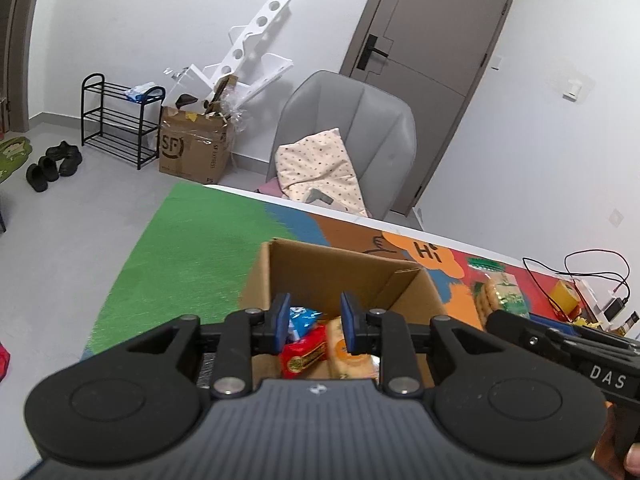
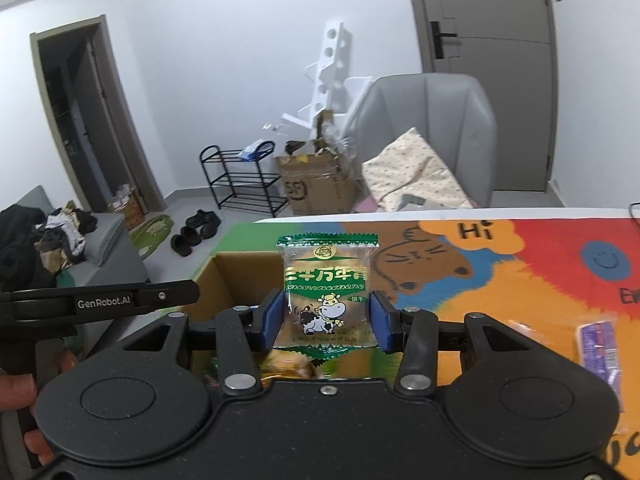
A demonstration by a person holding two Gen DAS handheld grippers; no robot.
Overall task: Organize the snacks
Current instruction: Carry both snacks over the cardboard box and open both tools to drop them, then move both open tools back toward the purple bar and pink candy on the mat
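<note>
Over the box [image 2: 224, 276] my right claw [image 2: 326, 322] grips a biscuit pack [image 2: 327, 296] upright. I'd lower it inside before releasing; my left claw [image 1: 314, 322] hangs open, empty, above the box

Setting: a lived-in home room. Evidence: grey armchair [image 1: 360, 128] with a dotted cushion [image 1: 320, 168]; black shoe rack [image 1: 120, 120] by the wall, shoes [image 1: 52, 164] loose on the floor beside it; opened shipping box [image 1: 194, 148] stuffed with packing; grey doors [image 1: 436, 40]; sofa [image 2: 60, 240] piled with clothes; cartoon-print mat [image 2: 520, 264] over the table.
</note>
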